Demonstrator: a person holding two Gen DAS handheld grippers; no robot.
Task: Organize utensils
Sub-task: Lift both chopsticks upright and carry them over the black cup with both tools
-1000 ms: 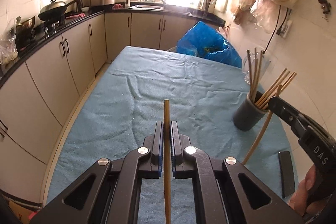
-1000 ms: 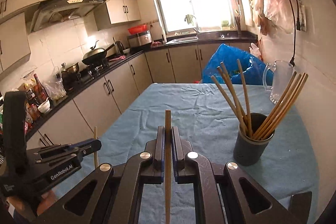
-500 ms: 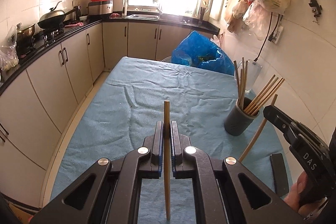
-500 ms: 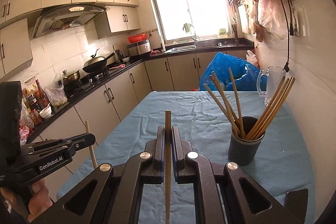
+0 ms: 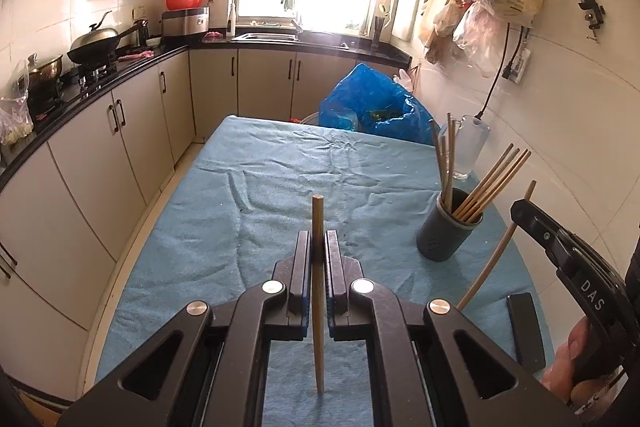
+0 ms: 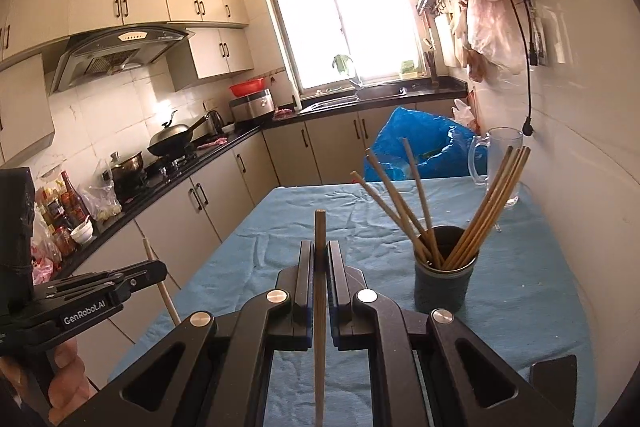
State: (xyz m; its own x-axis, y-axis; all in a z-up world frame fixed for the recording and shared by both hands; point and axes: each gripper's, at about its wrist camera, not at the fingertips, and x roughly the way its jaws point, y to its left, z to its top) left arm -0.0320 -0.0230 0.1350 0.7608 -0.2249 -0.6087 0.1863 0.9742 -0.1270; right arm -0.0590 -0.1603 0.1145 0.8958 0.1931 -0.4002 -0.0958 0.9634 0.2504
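Observation:
My left gripper [image 5: 318, 247] is shut on a wooden chopstick [image 5: 318, 307] that stands upright between its jaws, above the blue cloth. My right gripper [image 6: 320, 255] is shut on another chopstick [image 6: 319, 327], also upright. A dark grey cup [image 5: 448, 233] holding several chopsticks [image 5: 490, 183] stands on the table to the right; it also shows in the right wrist view [image 6: 445, 283]. The right gripper shows at the right edge of the left wrist view [image 5: 516, 209] with its chopstick [image 5: 494, 259]. The left gripper shows at lower left in the right wrist view [image 6: 160, 269].
The table carries a blue cloth [image 5: 280, 195]. A glass jug [image 6: 496, 163] and a blue plastic bag [image 5: 372, 107] stand at the far right. A black flat object [image 5: 526, 331] lies near the right edge. Cabinets and a stove counter [image 5: 100, 75] run along the left.
Both grippers have pulled back and risen from the table, each still holding its chopstick. The cup now looks farther and lower in both views.

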